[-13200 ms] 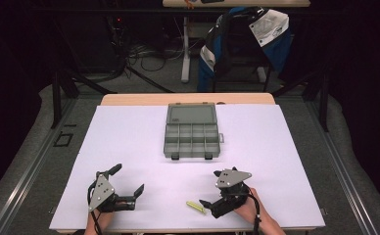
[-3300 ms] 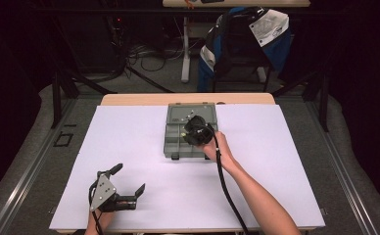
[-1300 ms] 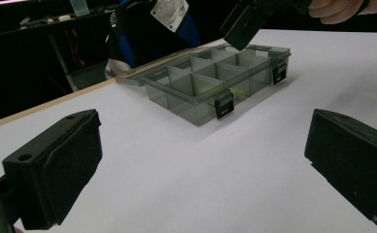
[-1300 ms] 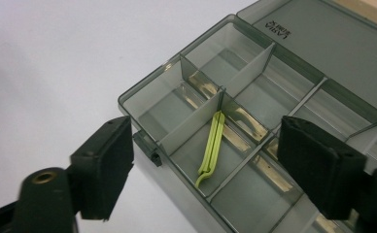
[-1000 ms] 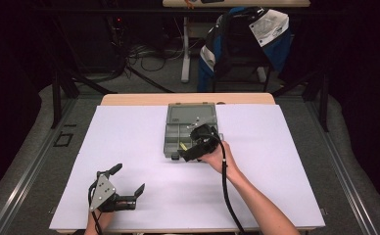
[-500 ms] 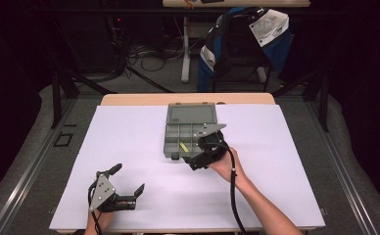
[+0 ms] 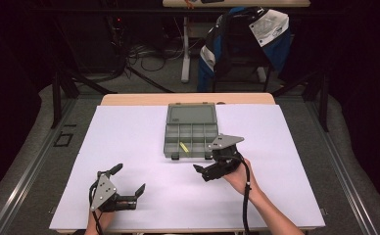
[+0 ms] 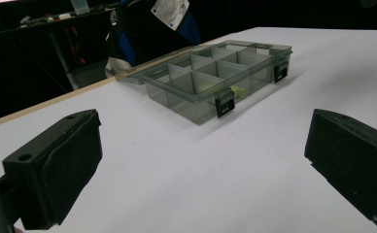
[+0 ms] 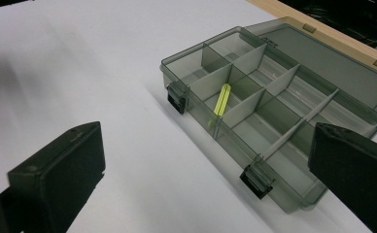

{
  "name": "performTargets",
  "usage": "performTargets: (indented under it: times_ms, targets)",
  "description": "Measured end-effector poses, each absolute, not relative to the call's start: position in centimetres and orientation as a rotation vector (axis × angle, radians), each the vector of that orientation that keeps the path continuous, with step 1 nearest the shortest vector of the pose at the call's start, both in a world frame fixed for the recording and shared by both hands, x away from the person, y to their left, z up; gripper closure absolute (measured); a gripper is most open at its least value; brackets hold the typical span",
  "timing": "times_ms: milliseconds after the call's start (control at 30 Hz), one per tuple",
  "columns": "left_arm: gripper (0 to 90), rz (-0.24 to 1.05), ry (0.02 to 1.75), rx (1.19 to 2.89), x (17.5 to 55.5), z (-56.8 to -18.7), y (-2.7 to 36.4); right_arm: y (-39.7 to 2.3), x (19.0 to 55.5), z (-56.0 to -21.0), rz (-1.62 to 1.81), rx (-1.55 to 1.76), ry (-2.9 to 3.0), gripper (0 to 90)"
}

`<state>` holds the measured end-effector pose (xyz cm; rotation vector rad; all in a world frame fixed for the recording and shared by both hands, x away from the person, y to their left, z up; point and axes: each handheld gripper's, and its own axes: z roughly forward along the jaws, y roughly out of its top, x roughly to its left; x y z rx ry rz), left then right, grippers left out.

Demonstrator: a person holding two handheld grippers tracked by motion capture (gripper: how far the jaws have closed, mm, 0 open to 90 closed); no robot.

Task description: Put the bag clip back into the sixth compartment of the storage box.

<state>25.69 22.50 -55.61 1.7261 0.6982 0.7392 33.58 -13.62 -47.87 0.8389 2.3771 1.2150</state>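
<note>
A grey see-through organiser box (image 7: 190, 138) lies at the middle back of the white table, its lid (image 7: 192, 114) folded open behind it. A yellow-green stick (image 7: 183, 146) lies in a front compartment. The right gripper view has the stick (image 9: 221, 100) inside the box (image 9: 293, 131), leaning on a divider. My right gripper (image 7: 202, 172) hovers open and empty just in front of the box's right corner, jaws wide apart (image 9: 206, 179). My left gripper (image 7: 128, 179) rests open at the front left, far from the box (image 8: 215, 77), with bare table between its jaws (image 8: 201, 165).
The white sheet (image 7: 129, 142) covers the table, with a wooden edge (image 7: 139, 99) at the back. Behind the table stands a chair draped with a blue and white jacket (image 7: 247, 39). Cables (image 7: 149, 54) lie on the floor.
The stick, once on the table by my right gripper, now lies in the box. My right gripper has drawn back from the box toward the person, open. The left gripper stayed put.
</note>
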Motion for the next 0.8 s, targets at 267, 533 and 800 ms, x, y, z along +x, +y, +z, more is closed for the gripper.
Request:
performTargets:
  times_ms: [267, 533, 800]
  targets:
    - [0.1, 0.739, 0.695, 1.728, 25.7, -55.6, 22.5, -15.9, 32.2, -48.4, 1.261, 0.854, 2.321, 0.0]
    - [0.1, 0.738, 0.694, 1.728, 25.7, -55.6, 22.4, -17.8, 30.7, -48.9, 1.273, 0.86, 2.281, 0.0]
    - [0.1, 0.737, 0.692, 1.733, 25.7, -55.7, 22.4, -19.6, 29.4, -50.2, 1.277, 0.839, 2.259, 0.1]
